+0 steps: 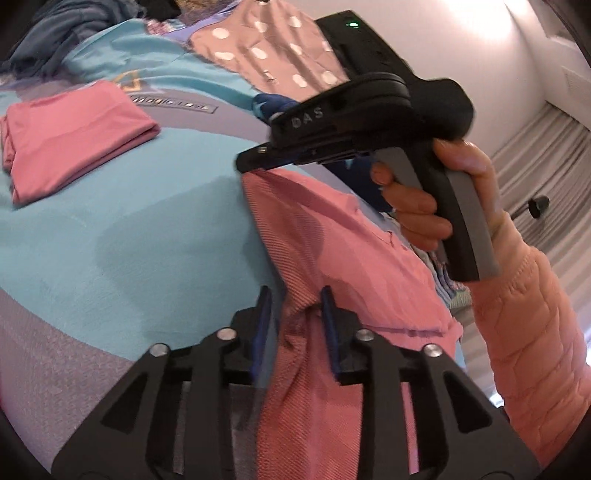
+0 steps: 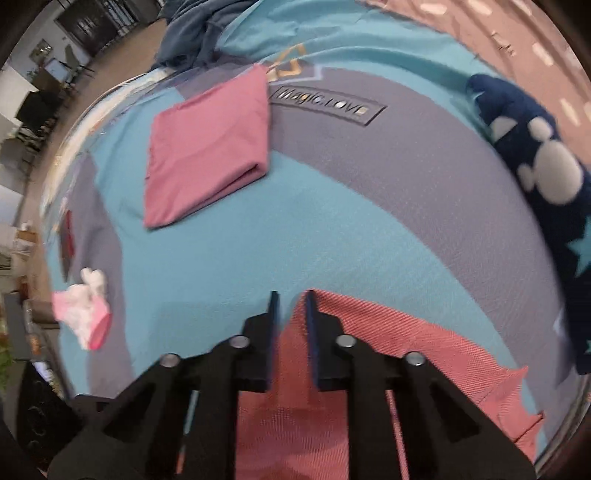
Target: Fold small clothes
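A salmon-pink ribbed garment [image 1: 332,240] lies spread on the teal and grey bedspread [image 1: 147,240]. My left gripper [image 1: 295,299] sits at the garment's near part, with a raised fold of the cloth pinched between its blue pads. The right gripper [image 1: 245,162], held by a hand [image 1: 417,206] in a peach quilted sleeve, points steeply down at the garment's far corner. In the right wrist view its jaws [image 2: 291,295] stand nearly together with the edge of the salmon garment [image 2: 369,354] between them. A folded pink garment [image 1: 74,140] [image 2: 210,147] rests further back.
A navy cloth with white mouse shapes [image 2: 535,166] lies at the right. A small white and pink item [image 2: 85,306] sits near the bed's left edge. Dark blue clothes [image 2: 203,29] are piled at the back, beside a pink polka-dot cover [image 1: 266,51].
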Motion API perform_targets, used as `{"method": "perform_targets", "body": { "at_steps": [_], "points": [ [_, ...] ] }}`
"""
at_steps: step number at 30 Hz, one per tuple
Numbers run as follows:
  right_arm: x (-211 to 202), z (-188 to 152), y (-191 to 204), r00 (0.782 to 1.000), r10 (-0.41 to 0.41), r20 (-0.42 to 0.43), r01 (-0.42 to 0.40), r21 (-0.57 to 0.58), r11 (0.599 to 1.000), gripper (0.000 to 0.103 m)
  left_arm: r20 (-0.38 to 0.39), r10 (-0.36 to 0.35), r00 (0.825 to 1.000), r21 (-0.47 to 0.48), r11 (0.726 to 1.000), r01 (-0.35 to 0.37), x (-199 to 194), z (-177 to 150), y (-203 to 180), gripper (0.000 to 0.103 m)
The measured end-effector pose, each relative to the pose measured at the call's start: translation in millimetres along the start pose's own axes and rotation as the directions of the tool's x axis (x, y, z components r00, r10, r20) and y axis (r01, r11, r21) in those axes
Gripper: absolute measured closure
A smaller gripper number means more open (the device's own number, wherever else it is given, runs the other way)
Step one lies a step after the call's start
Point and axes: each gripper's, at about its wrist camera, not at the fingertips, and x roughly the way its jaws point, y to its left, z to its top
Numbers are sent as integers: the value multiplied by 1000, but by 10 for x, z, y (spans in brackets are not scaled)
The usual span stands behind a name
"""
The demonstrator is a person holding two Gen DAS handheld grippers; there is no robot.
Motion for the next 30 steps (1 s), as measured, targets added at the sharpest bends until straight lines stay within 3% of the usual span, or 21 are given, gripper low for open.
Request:
{"method": "perform_targets", "body": {
  "at_steps": [3,4,6,8,10,11,13,15,18,20,23,24,25,27,29,30],
  "points": [
    [-10,28,-103,999,23,49,-27,66,997,99,-7,5,1000,-12,1000,-5,22,5,33,75],
    [-45,29,-145,996,41,82,-49,91,995,100,-6,9,1000,-14,1000,-9,23,8,42,91],
    [-146,8,-204,985,77,154,-97,129,987,102,0,18,1000,-17,1000,-18,13,14,67,94],
    [-272,-12,-280,966,57,254,-107,185,977,102,4,54,999,-35,998,-54,-1,19,107,95],
    [-381,-90,-398,950,-1,312,-84,259,962,87,-15,66,998,-67,995,-67,22,27,179,95],
    [-400,-136,-436,953,5,303,-91,271,958,83,-17,59,998,-73,996,-60,19,25,197,95],
    [-462,-361,-488,959,33,281,-110,264,958,83,-11,61,998,-58,996,-62,-1,24,174,95],
    [-564,-712,-523,960,8,281,-84,258,963,83,-8,70,998,-38,997,-70,-10,17,138,95],
    [-685,-1471,-637,955,30,295,-122,299,946,83,13,61,998,-13,998,-60,-63,18,93,94],
    [-795,-2054,-784,946,23,323,-149,371,916,83,65,44,997,7,999,-44,-157,29,46,93],
    [-868,-2986,-1161,927,-53,372,-168,536,828,75,154,-4,988,55,998,-4,-299,50,-59,93],
    [-806,-3261,-1311,930,-85,358,-158,599,785,84,153,-4,988,66,998,-6,-282,55,-82,93],
    [-775,-3446,-1406,916,-70,395,-209,620,756,97,117,56,992,74,995,-65,-176,50,-101,93],
    [-762,-3858,-1605,864,-7,504,-388,673,629,97,20,175,984,53,983,-175,83,53,-23,93],
    [-825,-4115,-1660,829,-9,559,-461,692,556,92,-11,166,986,4,986,-166,135,93,67,92],
    [-883,-4216,-1655,818,-46,574,-455,694,557,88,7,169,986,-9,986,-169,79,117,71,92]
  ]
}}
